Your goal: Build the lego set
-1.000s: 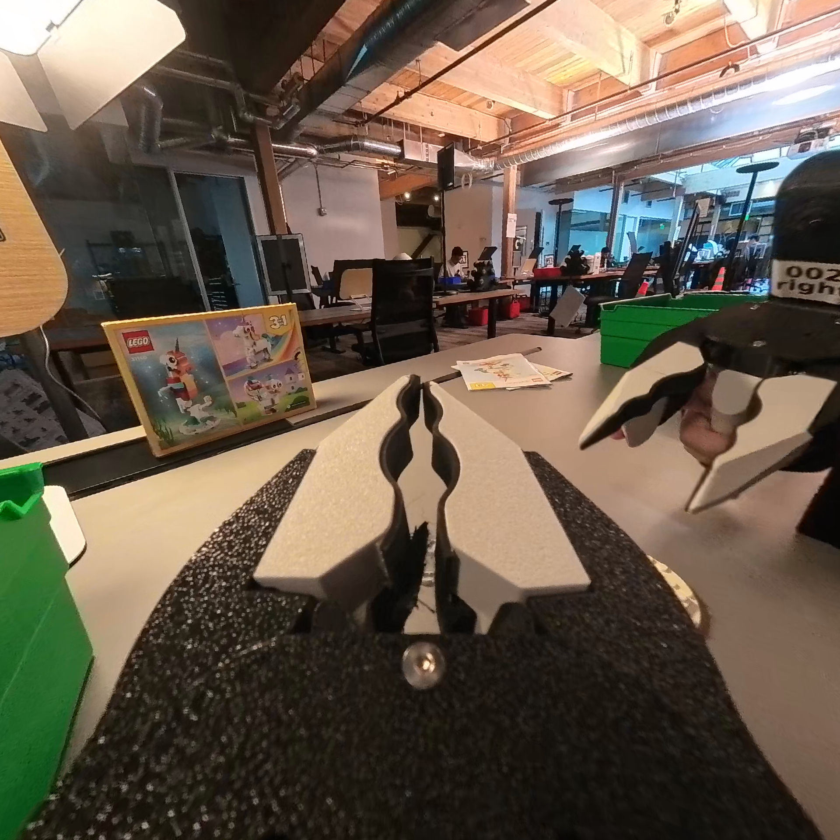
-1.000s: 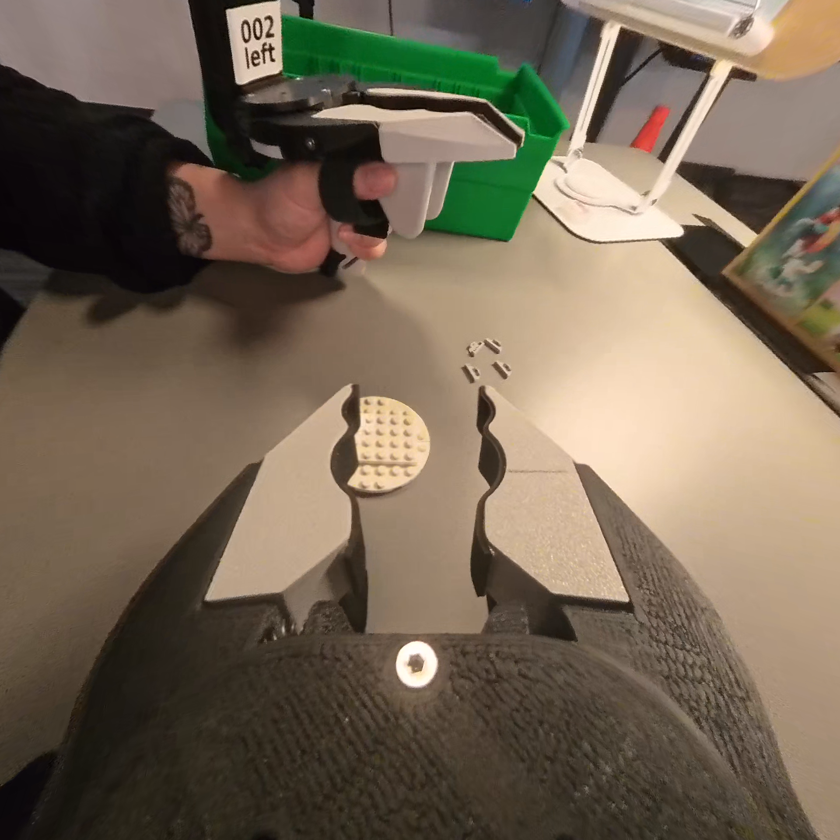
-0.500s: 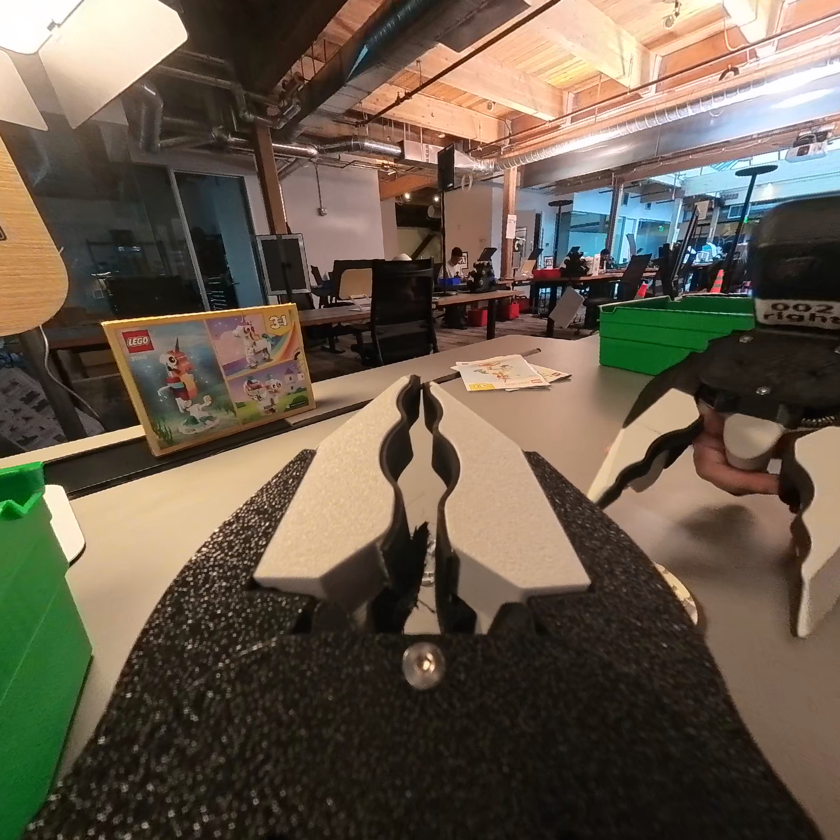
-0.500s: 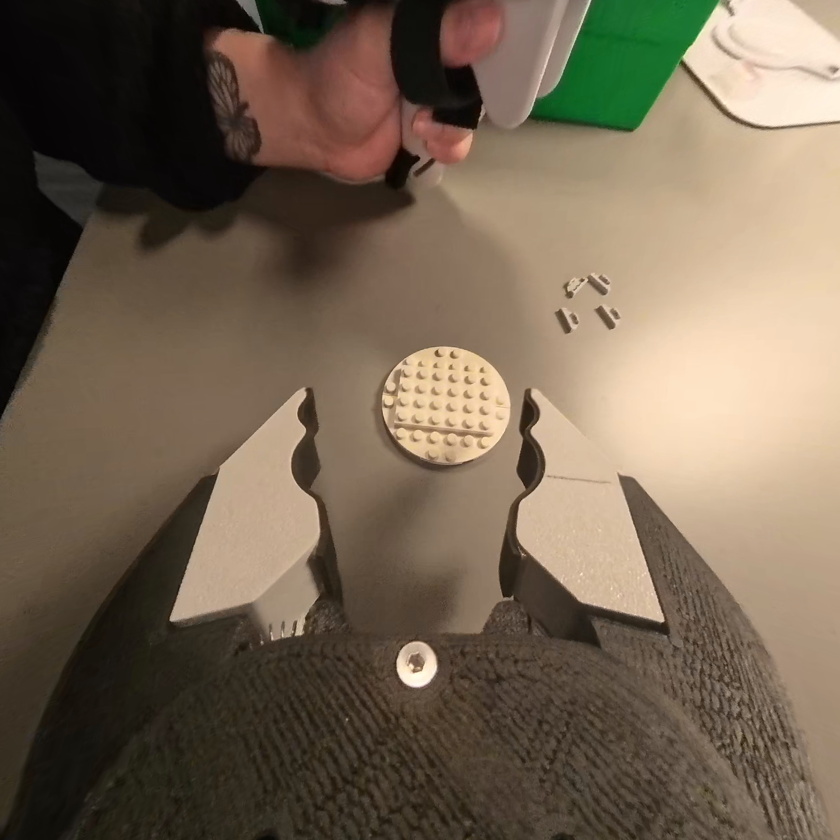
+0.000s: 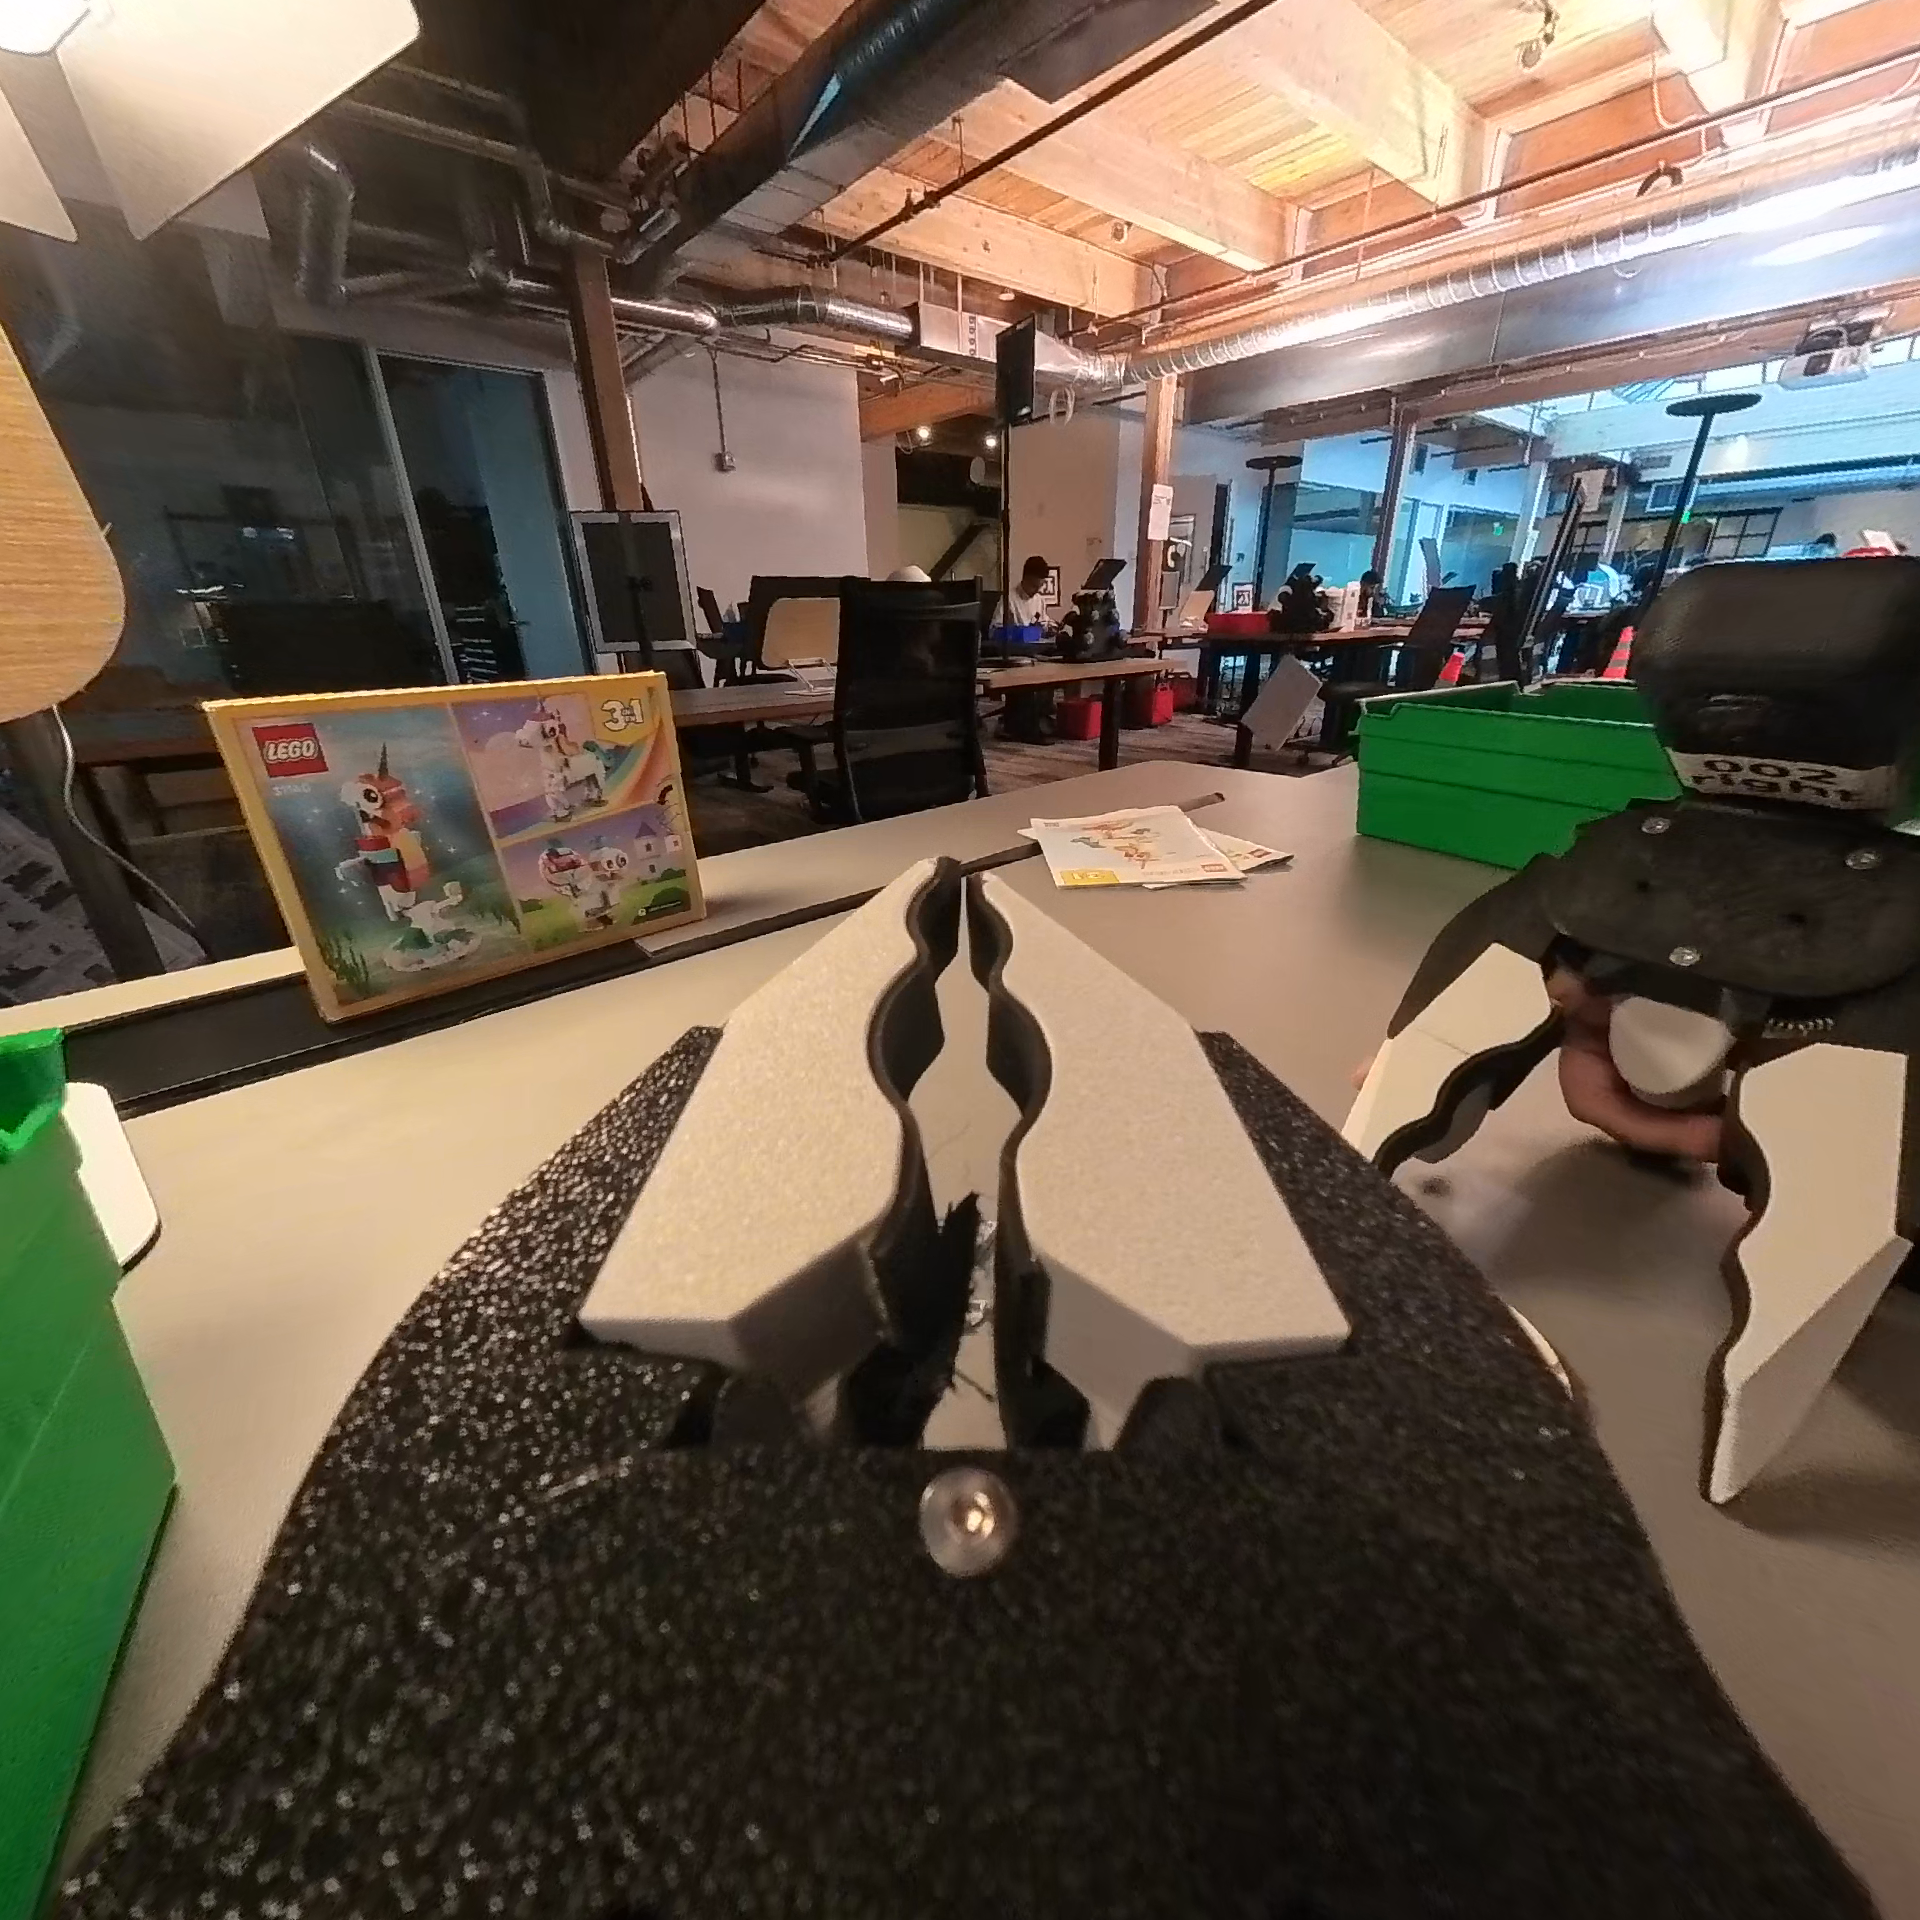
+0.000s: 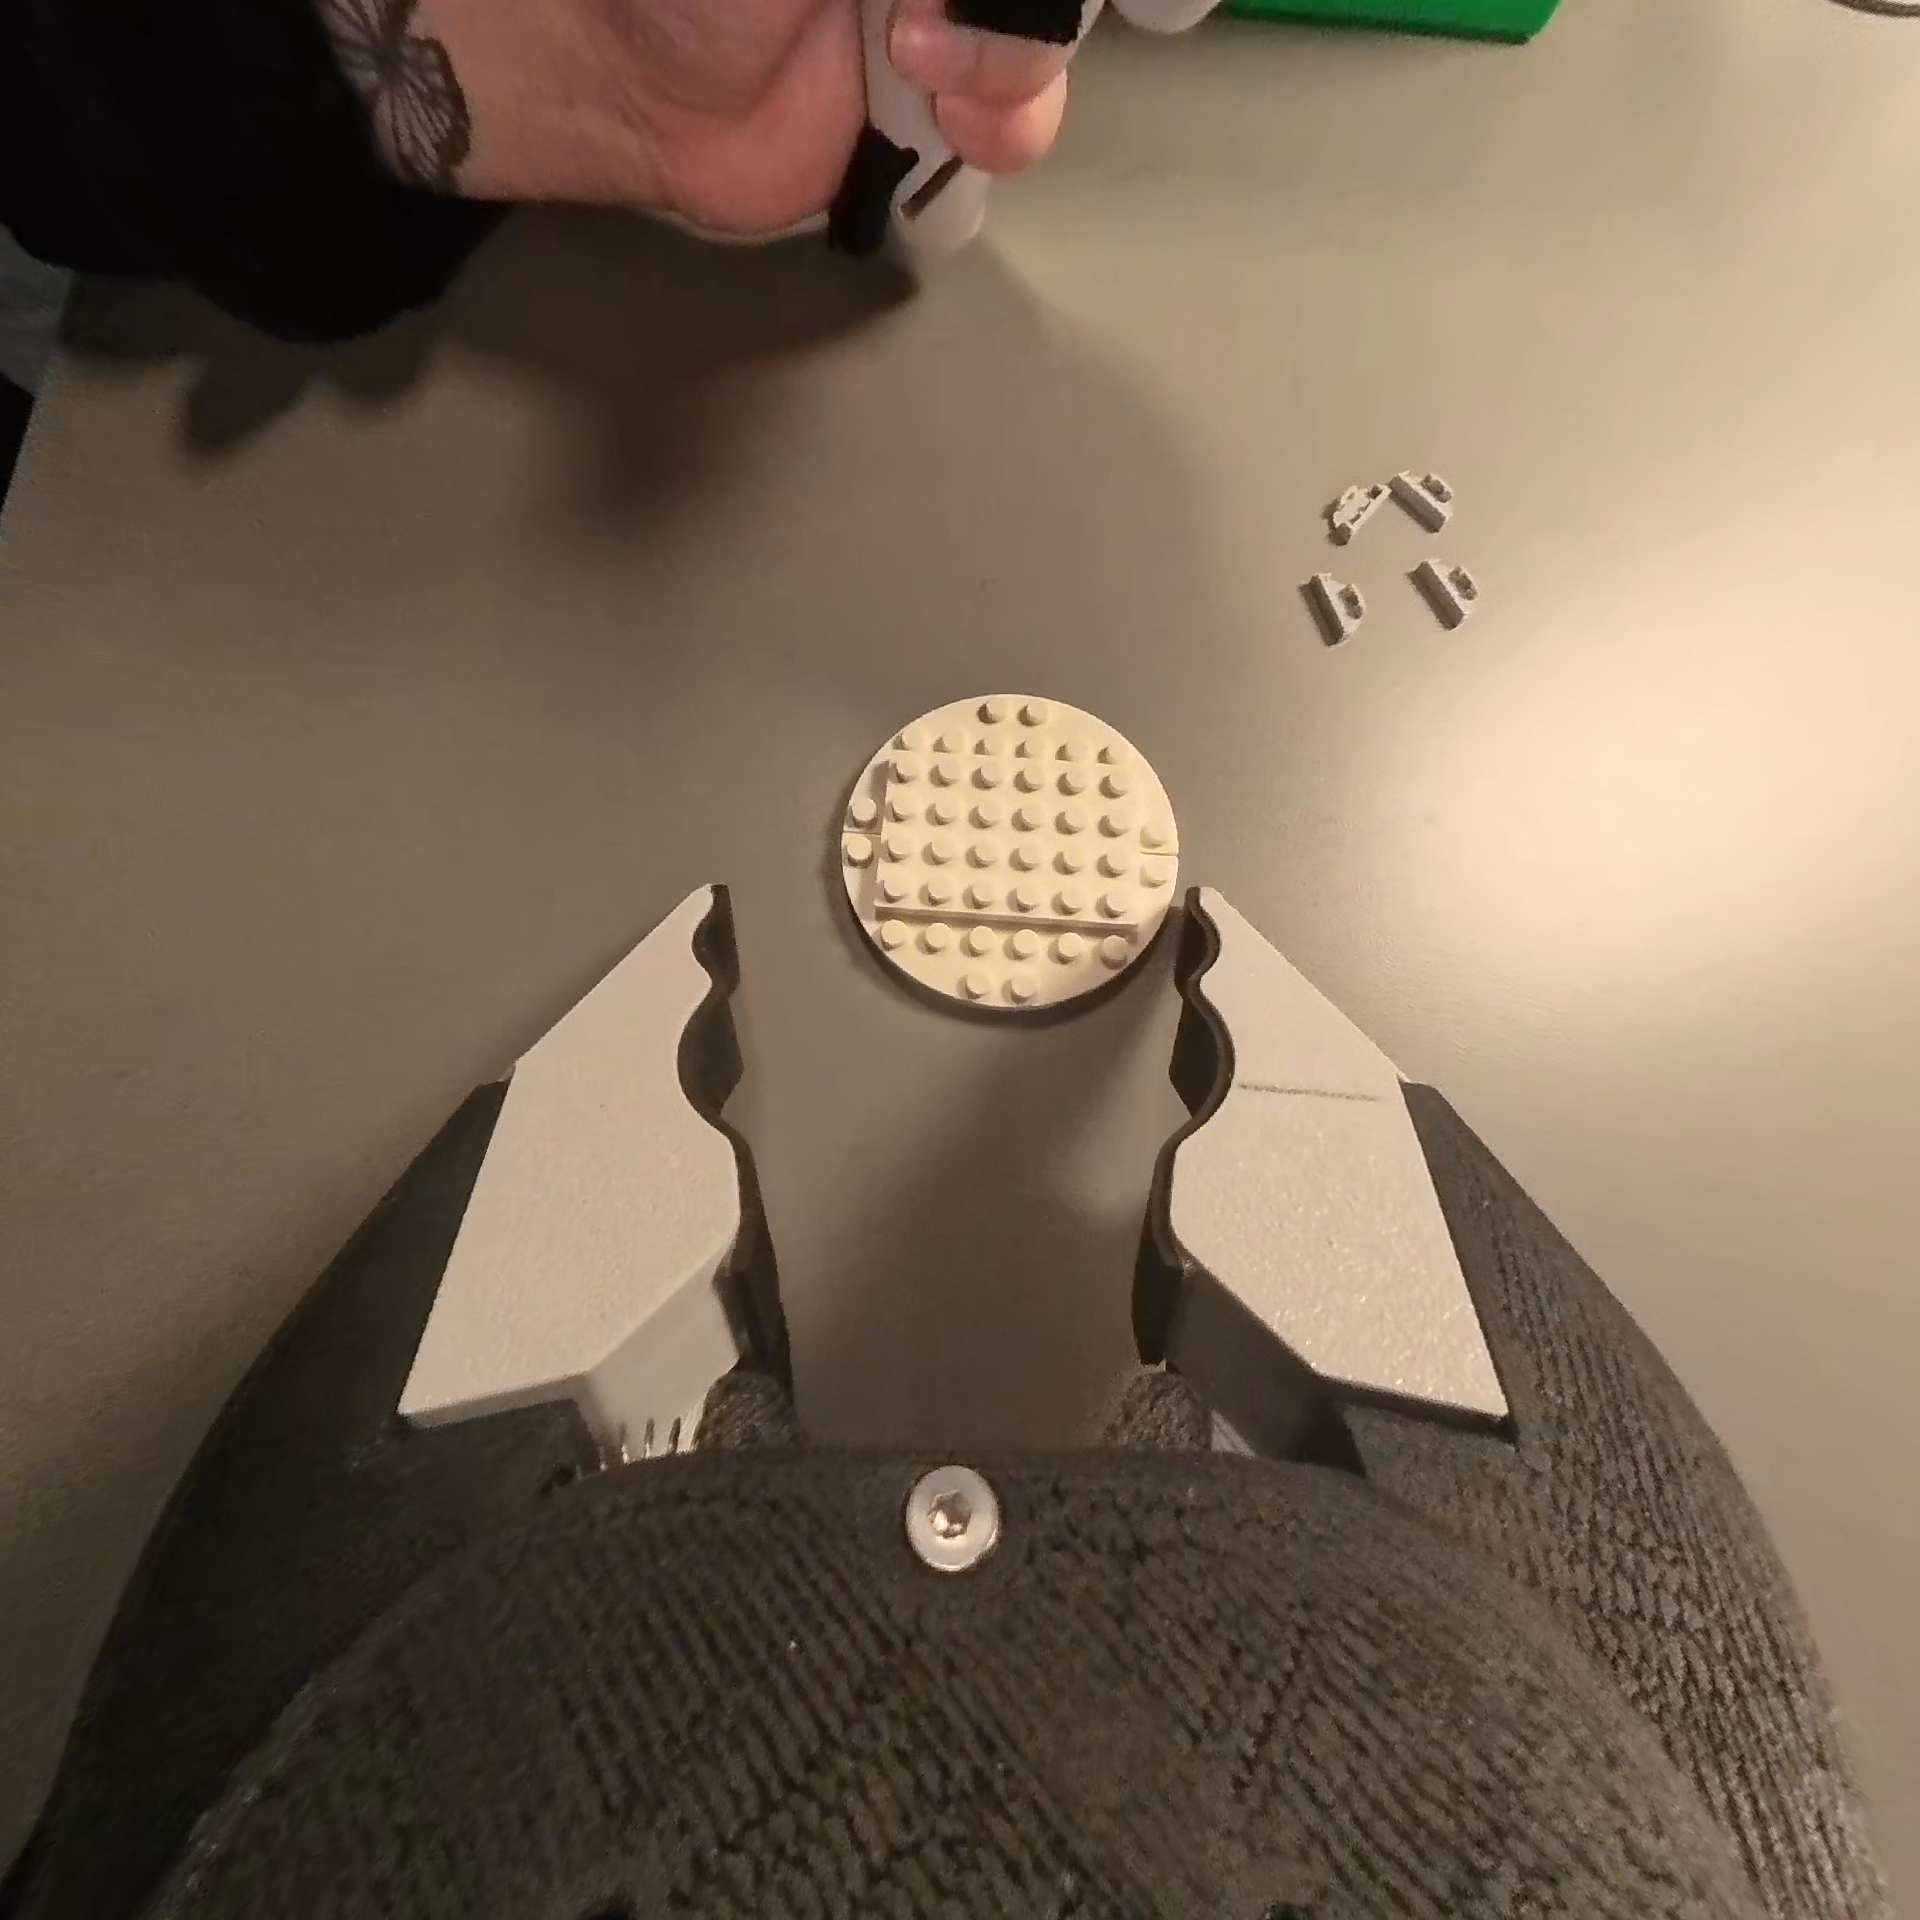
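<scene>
A round tan studded plate (image 6: 1013,862) with flat tan plates pressed on top lies on the grey table (image 6: 520,675). My right gripper (image 6: 956,904) is open and empty, pointing down at the table. The round plate lies just past its fingertips (image 6: 1210,935), and the right tip is close to its rim. Several small grey pieces (image 6: 1387,551) lie loose to the far right of the plate. My left gripper (image 5: 961,888) is shut with nothing visible in it, held level above the table. The right gripper (image 5: 1558,1309) shows open at the right of the left wrist view.
A hand (image 6: 727,114) holding the left gripper's handle hovers beyond the plate. The set's box (image 5: 457,842) stands at the table's far edge, with instruction booklets (image 5: 1143,852) to its right. Green bins stand at far right (image 5: 1496,769) and near left (image 5: 62,1351), beside a white lamp base (image 5: 104,1164).
My right gripper has tilted down toward the table and opened wider. The round plate, earlier between its fingers, now lies just past the tips. My left gripper has stayed still and shut.
</scene>
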A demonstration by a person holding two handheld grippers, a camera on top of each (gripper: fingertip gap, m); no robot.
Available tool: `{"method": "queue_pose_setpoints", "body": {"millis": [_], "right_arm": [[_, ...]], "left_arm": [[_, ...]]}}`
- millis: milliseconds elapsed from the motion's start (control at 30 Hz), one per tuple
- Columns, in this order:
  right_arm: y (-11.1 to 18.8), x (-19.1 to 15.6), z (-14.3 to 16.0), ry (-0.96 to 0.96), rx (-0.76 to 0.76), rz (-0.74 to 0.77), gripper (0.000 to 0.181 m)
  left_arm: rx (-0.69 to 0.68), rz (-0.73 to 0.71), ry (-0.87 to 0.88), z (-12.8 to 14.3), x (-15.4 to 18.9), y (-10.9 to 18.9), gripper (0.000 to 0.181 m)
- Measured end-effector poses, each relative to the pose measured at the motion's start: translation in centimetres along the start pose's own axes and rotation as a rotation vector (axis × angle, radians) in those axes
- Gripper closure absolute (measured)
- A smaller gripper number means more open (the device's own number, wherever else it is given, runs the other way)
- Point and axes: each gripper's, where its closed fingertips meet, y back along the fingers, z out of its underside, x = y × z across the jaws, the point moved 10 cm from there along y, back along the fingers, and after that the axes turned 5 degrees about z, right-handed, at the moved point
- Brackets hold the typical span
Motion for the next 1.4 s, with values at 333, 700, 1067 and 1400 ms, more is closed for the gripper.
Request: {"method": "queue_pose_setpoints", "body": {"millis": [333,700,1067,1400], "right_arm": [[-0.4,0.0,-0.6,-0.034,0.022,0.000,0.100],[-1.0,0.1,-0.9,-0.029,0.005,0.035,0.116],[1.6,0.9,-2.2,0.075,0.188,0.259,0.118],[2.3,0.4,-3.6,0.108,0.209,0.373,0.118]], "left_arm": [[-0.006,0.007,0.015,0.1,0.0,-0.1,0.181],[-0.044,0.059,0.012,0.2,0.4,-0.4,0.181],[-0.351,0.362,0.776,2.3,0.6,-2.1,0.110],[-0.499,0.538,0.932,4.4,3.6,-3.0,0.163]]}}
